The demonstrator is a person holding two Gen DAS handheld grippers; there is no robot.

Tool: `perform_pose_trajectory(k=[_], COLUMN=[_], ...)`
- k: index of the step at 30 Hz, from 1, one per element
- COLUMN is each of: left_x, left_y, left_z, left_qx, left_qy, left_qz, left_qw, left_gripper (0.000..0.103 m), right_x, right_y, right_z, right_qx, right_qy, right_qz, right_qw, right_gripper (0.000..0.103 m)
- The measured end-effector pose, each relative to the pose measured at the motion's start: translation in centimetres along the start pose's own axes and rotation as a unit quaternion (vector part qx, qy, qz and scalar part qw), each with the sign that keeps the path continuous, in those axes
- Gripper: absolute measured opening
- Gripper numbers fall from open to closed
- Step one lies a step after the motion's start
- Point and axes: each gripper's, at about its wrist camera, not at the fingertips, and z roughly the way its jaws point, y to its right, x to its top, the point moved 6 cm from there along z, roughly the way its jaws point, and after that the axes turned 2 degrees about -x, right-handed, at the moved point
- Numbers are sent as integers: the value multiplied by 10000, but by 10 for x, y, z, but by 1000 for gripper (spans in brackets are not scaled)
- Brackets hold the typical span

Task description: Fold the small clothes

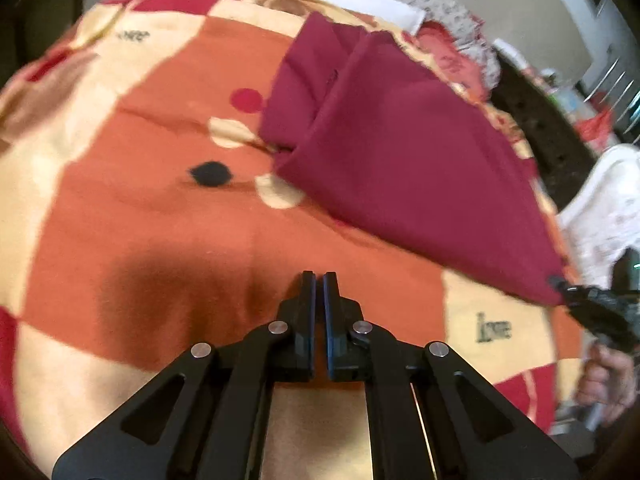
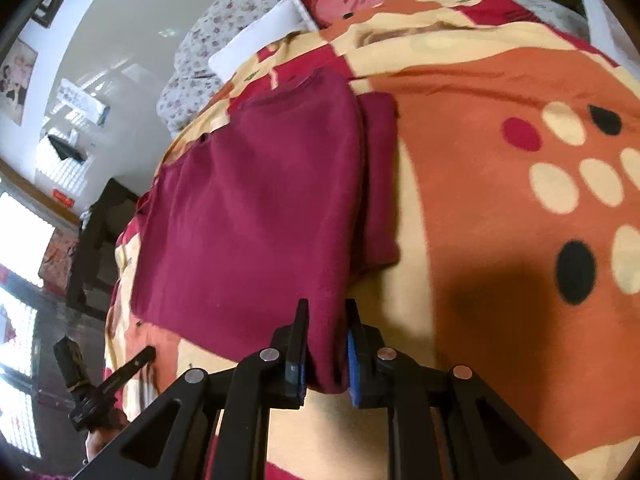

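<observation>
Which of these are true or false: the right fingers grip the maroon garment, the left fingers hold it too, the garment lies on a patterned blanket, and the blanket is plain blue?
1. The right gripper has its fingers shut on the maroon garment. True.
2. The left gripper holds the garment too. False: its fingers are shut on nothing, above the blanket.
3. The garment lies on a patterned blanket. True.
4. The blanket is plain blue. False: it is orange, cream and red with spots.

The bedspread (image 1: 160,220) bears the printed word "love" (image 1: 493,327) on a cream patch. A second print (image 1: 132,36) near its far edge is unreadable.
</observation>
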Motion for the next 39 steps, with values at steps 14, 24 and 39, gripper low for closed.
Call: perform_pose_trajectory(k=[14,24,39], left_x=[62,41,-7], left_y=[-8,11,10], left_z=[36,1,6], left_qx=[-1671,-1393,-1405], left_qy=[165,415,686], left_qz=[-1506,-1351,-1066], left_qw=[9742,9801,9819], left_gripper=[56,13,28], right_x=[7,6,47], right_y=[12,14,-117], right_z=[-5,-21,-68], right_qx=[-117,-42,-461], right_qy=[6,-78,708], right_qz=[84,-57,-1455], right_qw=[9999,9999,9858], right_gripper=[14,14,29])
